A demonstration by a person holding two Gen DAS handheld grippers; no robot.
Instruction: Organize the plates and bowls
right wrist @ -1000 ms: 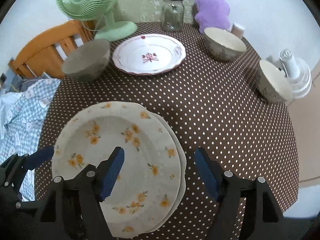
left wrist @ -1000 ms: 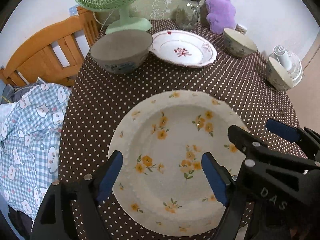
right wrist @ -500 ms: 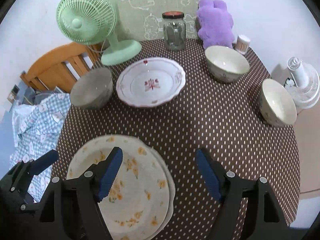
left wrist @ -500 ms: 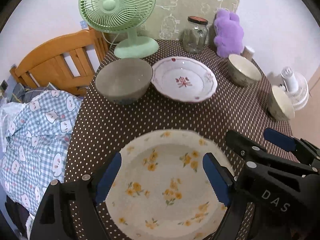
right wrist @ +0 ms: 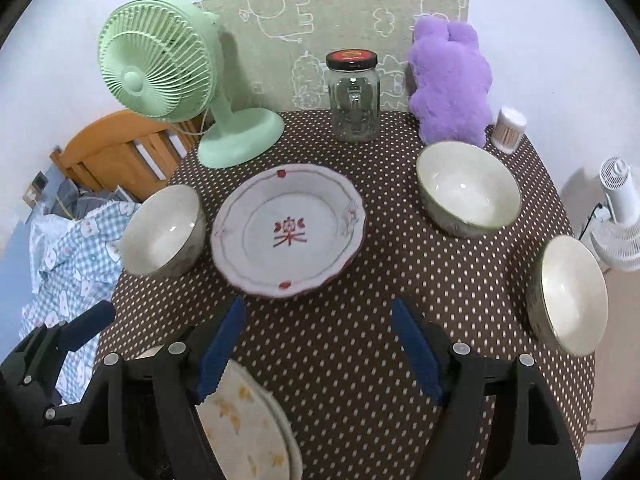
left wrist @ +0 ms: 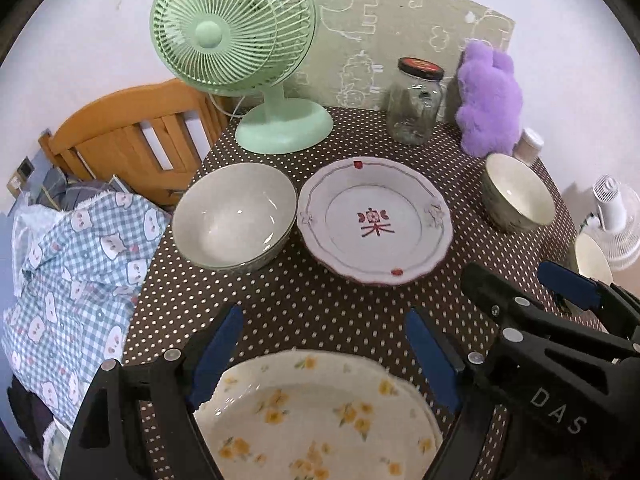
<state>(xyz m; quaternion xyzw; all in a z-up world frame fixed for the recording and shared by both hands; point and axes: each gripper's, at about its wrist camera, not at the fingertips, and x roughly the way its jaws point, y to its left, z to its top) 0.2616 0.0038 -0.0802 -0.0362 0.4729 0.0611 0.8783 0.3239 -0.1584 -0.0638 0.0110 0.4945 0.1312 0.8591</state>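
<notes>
Two stacked yellow-flower plates (left wrist: 316, 416) lie at the table's near edge, also in the right wrist view (right wrist: 244, 428). A white plate with a red mark (left wrist: 376, 220) (right wrist: 288, 232) sits mid-table. A bowl (left wrist: 234, 216) (right wrist: 162, 232) stands to its left, and two bowls (right wrist: 468, 188) (right wrist: 568, 292) stand on the right. My left gripper (left wrist: 324, 352) is open and empty above the stack's far rim. My right gripper (right wrist: 320, 344) is open and empty over bare cloth to the right of the stack.
A green fan (right wrist: 168, 76), glass jar (right wrist: 354, 96), purple plush (right wrist: 450, 80) and toothpick holder (right wrist: 510, 128) line the table's far edge. A wooden chair (left wrist: 128, 136) with a checked cloth (left wrist: 72, 272) stands left. A white fan (right wrist: 620, 216) stands off the right edge.
Both grippers have pulled back and risen from the flower plates, which now lie low in both views. The plates stay stacked on the table.
</notes>
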